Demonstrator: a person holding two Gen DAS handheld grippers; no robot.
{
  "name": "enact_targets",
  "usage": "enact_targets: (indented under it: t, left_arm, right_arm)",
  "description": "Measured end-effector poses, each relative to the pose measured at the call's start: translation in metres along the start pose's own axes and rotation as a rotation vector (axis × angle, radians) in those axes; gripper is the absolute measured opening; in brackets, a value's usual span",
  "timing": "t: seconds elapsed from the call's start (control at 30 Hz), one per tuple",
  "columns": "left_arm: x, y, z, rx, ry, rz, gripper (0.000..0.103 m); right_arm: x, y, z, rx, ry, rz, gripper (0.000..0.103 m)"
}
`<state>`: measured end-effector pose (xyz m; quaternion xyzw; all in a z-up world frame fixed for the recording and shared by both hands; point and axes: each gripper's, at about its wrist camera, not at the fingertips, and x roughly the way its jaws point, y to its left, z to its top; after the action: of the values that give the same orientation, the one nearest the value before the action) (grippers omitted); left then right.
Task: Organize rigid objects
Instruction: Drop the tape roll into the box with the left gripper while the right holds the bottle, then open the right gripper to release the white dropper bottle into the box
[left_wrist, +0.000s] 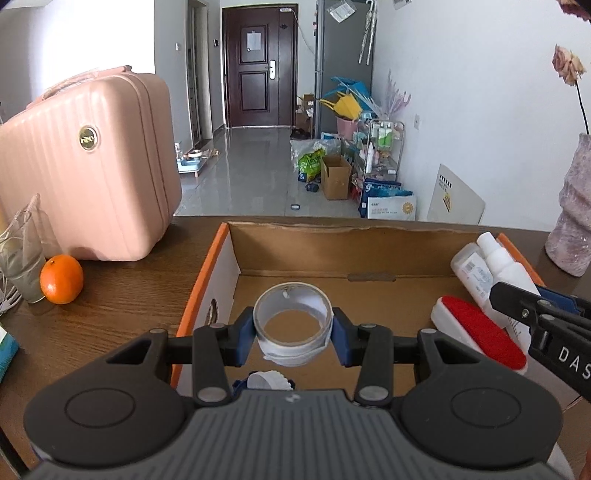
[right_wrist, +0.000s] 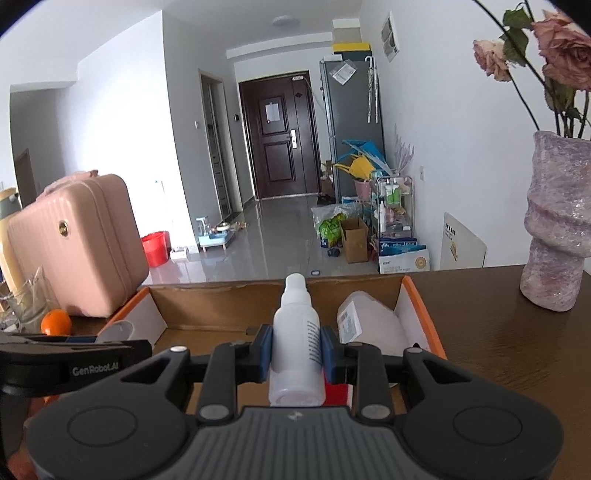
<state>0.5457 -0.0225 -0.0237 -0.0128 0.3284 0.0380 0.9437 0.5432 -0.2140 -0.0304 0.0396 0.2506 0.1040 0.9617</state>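
An open cardboard box (left_wrist: 295, 243) with orange-edged flaps stands on the dark wooden table. My left gripper (left_wrist: 293, 328) is shut on a roll of clear tape (left_wrist: 292, 317) and holds it over the box's left half. My right gripper (right_wrist: 296, 349) is shut on a white bottle (right_wrist: 297, 343) over the box's right side (right_wrist: 421, 314); it also shows in the left wrist view (left_wrist: 506, 266). In the box lie a red-and-white lint brush (left_wrist: 476, 332), a white flat bottle (left_wrist: 471, 267) and a white ridged cap (left_wrist: 267, 380).
A pink suitcase (left_wrist: 85, 166) stands on the table left of the box, with an orange (left_wrist: 61, 279) and a glass (left_wrist: 22, 258) in front of it. A pink vase with dried roses (right_wrist: 557, 229) stands to the right. Beyond the table lies a cluttered hallway floor.
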Motion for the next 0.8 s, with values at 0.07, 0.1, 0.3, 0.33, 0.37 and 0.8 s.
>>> enact_targets:
  t: [0.07, 0.1, 0.3, 0.33, 0.37, 0.8]
  left_arm:
    - [0.003, -0.001, -0.002, 0.006, 0.008, 0.001, 0.044]
    - [0.004, 0.000, -0.003, 0.006, 0.010, -0.001, 0.044]
    - [-0.003, 0.005, -0.003, -0.016, -0.028, 0.008, 0.079]
    - [-0.004, 0.006, -0.002, -0.017, -0.038, 0.013, 0.080]
    - [-0.004, 0.007, -0.002, -0.021, -0.039, 0.011, 0.084]
    - [-0.009, 0.015, -0.002, -0.056, -0.060, 0.049, 0.103]
  right_arm:
    - [0.002, 0.000, -0.002, -0.003, 0.011, 0.003, 0.026]
    - [0.002, 0.001, -0.002, -0.005, 0.016, 0.003, 0.026]
    - [0.001, -0.001, -0.001, 0.003, 0.040, -0.025, 0.035]
    - [0.000, -0.003, 0.000, 0.007, 0.038, -0.026, 0.044]
    - [-0.001, -0.004, 0.000, 0.009, 0.032, -0.029, 0.050]
    - [-0.012, -0.010, 0.002, 0.028, -0.035, -0.050, 0.103]
